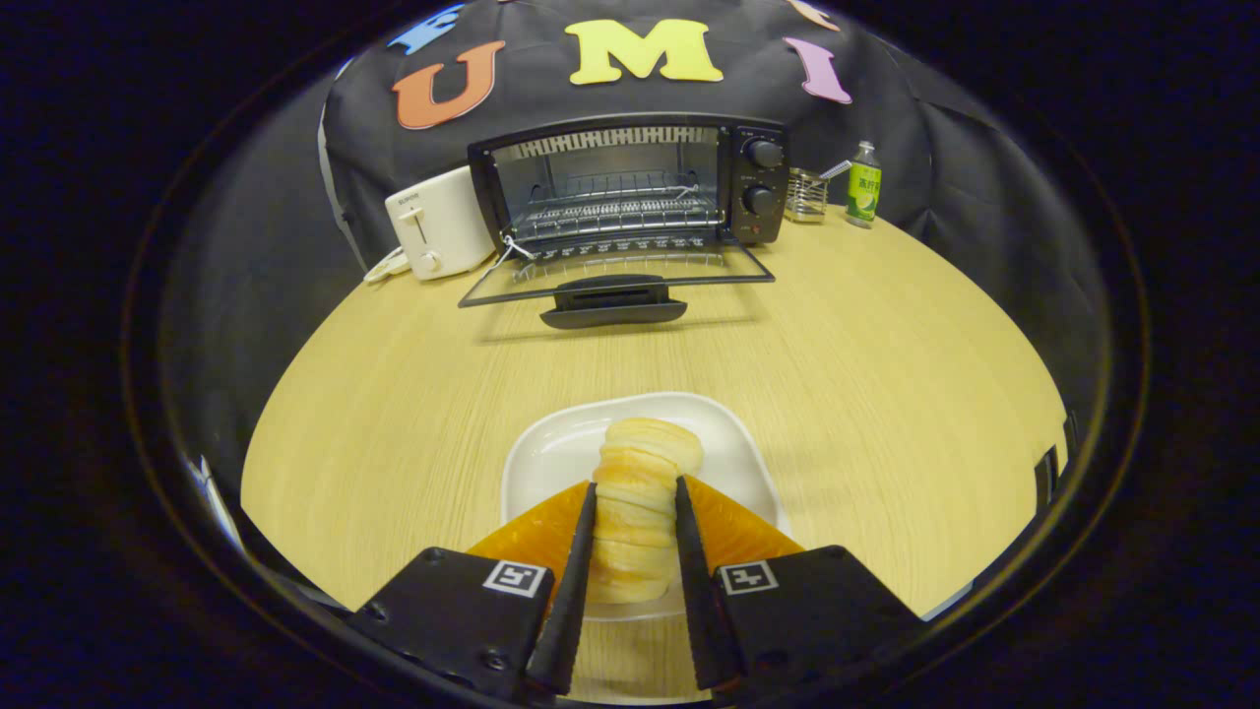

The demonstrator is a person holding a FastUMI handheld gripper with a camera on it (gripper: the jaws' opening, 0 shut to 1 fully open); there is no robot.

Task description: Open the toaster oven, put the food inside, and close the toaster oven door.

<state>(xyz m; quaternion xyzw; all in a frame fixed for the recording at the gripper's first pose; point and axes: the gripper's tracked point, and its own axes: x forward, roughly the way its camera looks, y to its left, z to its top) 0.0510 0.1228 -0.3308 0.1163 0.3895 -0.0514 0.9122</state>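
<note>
A black toaster oven stands at the far side of the round wooden table, its glass door folded down flat toward me and the wire rack inside bare. Close in front lies a pale ridged pastry on a white plate. My gripper has both fingers pressed against the pastry's sides, shut on it, with the pastry's far end sticking out beyond the fingertips.
A white pop-up toaster sits left of the oven. Right of the oven stand a small wire basket and a green-labelled bottle. Bare tabletop stretches between the plate and the oven door.
</note>
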